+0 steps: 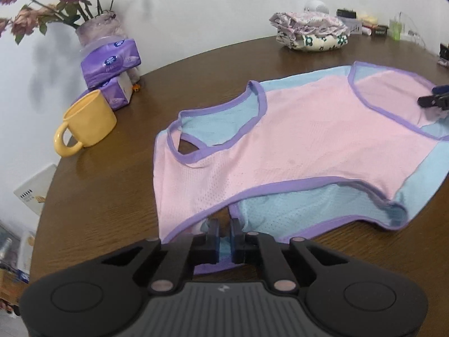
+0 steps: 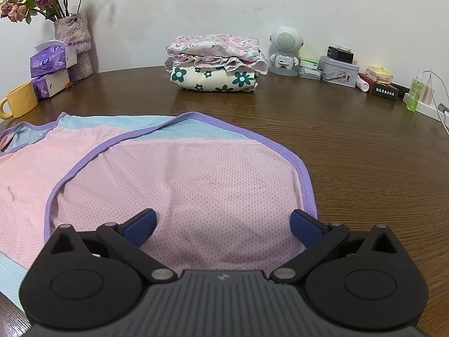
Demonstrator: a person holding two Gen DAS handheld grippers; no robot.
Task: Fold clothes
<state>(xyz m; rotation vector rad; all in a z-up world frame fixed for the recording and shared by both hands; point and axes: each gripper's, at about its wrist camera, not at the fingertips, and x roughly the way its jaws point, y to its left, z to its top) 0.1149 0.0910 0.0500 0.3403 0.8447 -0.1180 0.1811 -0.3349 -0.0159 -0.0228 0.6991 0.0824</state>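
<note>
With folded clothes (image 2: 214, 64) stacked at the tabletop's far edge, the left gripper (image 1: 224, 234) is pinching the near hem of the unfolded vest (image 1: 294, 140), while the right gripper (image 2: 223, 224) is resting wide open, empty, on it.

We see soft, even indoor light; faint shadows of the flowers (image 1: 42, 14) fall on the wall (image 1: 196, 14) behind them. Both views bend at their dark corners, the left slightly blurred.
</note>
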